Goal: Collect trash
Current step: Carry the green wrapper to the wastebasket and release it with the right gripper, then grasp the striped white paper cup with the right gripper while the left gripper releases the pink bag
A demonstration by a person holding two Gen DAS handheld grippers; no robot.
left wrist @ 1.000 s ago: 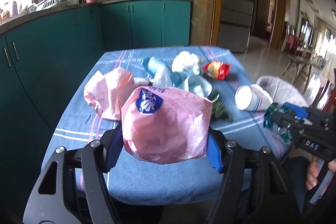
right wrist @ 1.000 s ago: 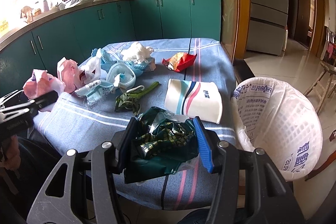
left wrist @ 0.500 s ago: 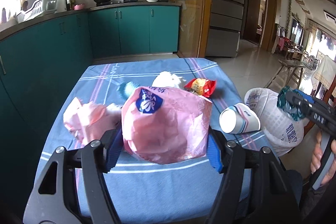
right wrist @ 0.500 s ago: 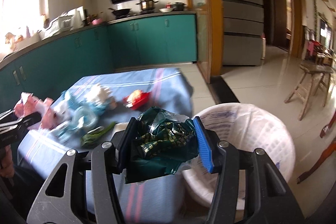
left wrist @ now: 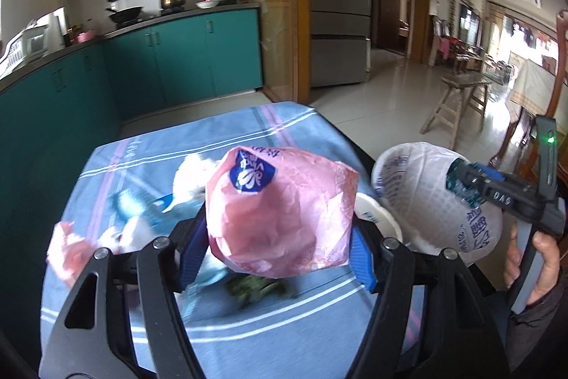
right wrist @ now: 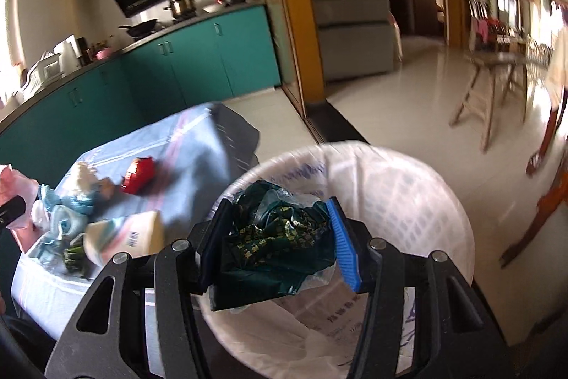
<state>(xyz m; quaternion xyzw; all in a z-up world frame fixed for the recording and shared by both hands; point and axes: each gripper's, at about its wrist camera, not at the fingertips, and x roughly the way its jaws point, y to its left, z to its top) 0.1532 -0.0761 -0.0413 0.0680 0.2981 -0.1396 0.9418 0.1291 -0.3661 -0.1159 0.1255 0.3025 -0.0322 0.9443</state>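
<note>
My left gripper [left wrist: 277, 237] is shut on a crumpled pink wrapper [left wrist: 280, 212] with a blue logo, held above the blue striped tablecloth [left wrist: 248, 329]. My right gripper [right wrist: 280, 244] is shut on a crumpled dark green wrapper [right wrist: 277, 240] and hangs over the open mouth of the white lined bin [right wrist: 408, 201]. In the left wrist view the right gripper [left wrist: 461, 187] reaches over the same bin [left wrist: 419, 187] from the right, a hand [left wrist: 543, 258] on its handle. A white paper cup [right wrist: 124, 233] lies on its side at the table edge beside the bin.
More litter lies on the table: a red snack bag [right wrist: 138, 171], white tissue [right wrist: 83, 173], light blue wrappers [right wrist: 67, 212], green scraps [right wrist: 72, 254] and another pink wrapper [left wrist: 67, 254]. Teal cabinets [left wrist: 177, 59] stand behind; wooden stools [left wrist: 458, 102] are on the tiled floor.
Both grippers have swung to the right with their wrappers. The right one went from above the table edge to over the bin's mouth; the bin now shows close in the left view.
</note>
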